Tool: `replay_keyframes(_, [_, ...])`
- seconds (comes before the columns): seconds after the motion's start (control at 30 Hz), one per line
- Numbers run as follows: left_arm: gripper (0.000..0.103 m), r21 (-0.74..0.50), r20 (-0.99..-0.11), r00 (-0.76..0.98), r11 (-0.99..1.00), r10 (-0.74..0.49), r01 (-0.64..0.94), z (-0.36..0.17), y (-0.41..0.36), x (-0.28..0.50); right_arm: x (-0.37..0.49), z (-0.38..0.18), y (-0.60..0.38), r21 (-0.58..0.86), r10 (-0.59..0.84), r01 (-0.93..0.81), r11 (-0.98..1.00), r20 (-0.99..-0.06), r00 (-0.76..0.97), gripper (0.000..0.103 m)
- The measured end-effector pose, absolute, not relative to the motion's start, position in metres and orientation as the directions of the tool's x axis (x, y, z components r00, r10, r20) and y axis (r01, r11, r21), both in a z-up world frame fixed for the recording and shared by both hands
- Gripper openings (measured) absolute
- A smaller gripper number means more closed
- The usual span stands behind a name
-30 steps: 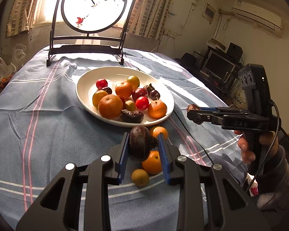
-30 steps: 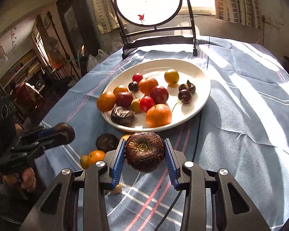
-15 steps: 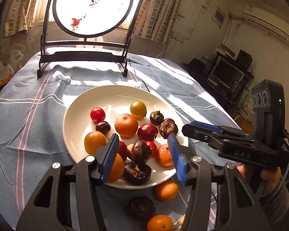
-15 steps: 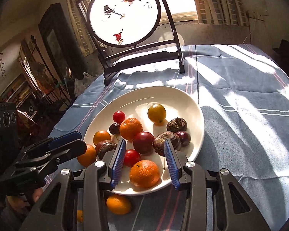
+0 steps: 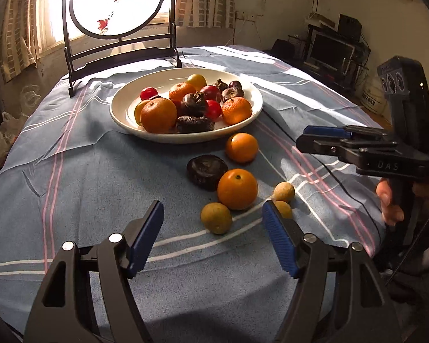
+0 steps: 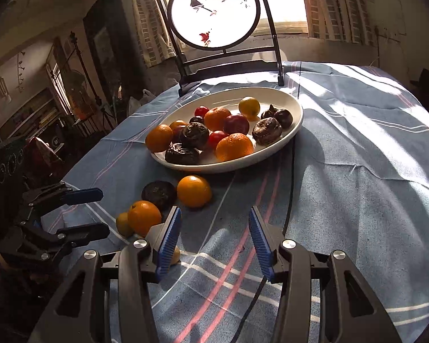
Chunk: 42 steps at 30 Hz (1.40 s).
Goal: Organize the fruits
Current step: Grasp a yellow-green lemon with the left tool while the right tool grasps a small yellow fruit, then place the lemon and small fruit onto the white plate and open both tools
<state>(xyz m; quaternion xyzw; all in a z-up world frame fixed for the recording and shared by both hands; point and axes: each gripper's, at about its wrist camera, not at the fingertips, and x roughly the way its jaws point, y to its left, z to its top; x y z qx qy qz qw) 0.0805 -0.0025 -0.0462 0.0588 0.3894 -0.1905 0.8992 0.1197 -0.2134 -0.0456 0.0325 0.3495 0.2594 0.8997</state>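
left gripper [image 5: 211, 228]: jaws spread wide, nothing between the pads, hovering over the cloth short of the loose fruit
right gripper [image 6: 214, 240]: jaws apart, empty, over bare tablecloth; also seen side-on from the left wrist view, blue pad tips parted
left pads vs fruit: small yellow-green fruit [image 5: 216, 217] sits in the gap line between the pads, not touched; right-side pad tip overlaps a small tan fruit [image 5: 283, 209] in view, contact cannot tell
loose fruit on cloth: near orange [image 5: 237, 189] just beside dark wrinkled fruit [image 5: 206, 171]; second orange [image 5: 241, 147] further out, close to the plate rim; round tan fruit [image 5: 284, 191] to the right of the near orange
plate [image 5: 120, 114]: white, mid-table, piled with oranges, red and yellow small fruit, several dark wrinkled ones
right view of same: plate [image 6: 296, 120] ahead, loose orange [image 6: 194, 191] and dark fruit [image 6: 159, 194] left of the gripper's line
tablecloth [image 5: 85, 177]: blue, pink and white stripes, creased
cable [image 6: 291, 177]: black, runs from the plate edge down past the right gripper
screen [image 5: 114, 3]: round painted panel on dark stand, behind the plate, backlit by window
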Motion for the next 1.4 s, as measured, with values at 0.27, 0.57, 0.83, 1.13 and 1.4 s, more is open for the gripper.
replay_keyframes(0.27, [0.026, -0.077, -0.771, 0.557, 0.914, -0.308, 0.398, -0.072, -0.008, 0.096, 0.111, -0.046, -0.204, 0.201, 0.503, -0.498, 0.844, -0.619, 0.603, 0.049])
replay_keyframes(0.57, [0.026, -0.129, -0.707, 0.611, 0.914, -0.357, 0.385, -0.049, 0.006, 0.067, 0.075, -0.055, -0.176, 0.135, 0.507, -0.582, 0.802, -0.669, 0.543, 0.037])
replay_keyframes(0.83, [0.026, -0.151, -0.697, 0.616, 0.915, -0.367, 0.374, -0.046, 0.013, 0.060, 0.071, -0.062, -0.147, 0.099, 0.485, -0.620, 0.779, -0.721, 0.494, 0.036])
replay_keyframes(1.13, [0.026, -0.173, -0.688, 0.618, 0.913, -0.381, 0.370, -0.045, 0.016, 0.062, 0.082, -0.062, -0.142, 0.124, 0.478, -0.582, 0.804, -0.718, 0.506, 0.023])
replay_keyframes(1.4, [0.026, -0.213, -0.623, 0.653, 0.896, -0.431, 0.389, -0.017, 0.017, 0.088, 0.118, -0.013, -0.197, 0.250, 0.514, -0.470, 0.847, -0.614, 0.599, 0.023])
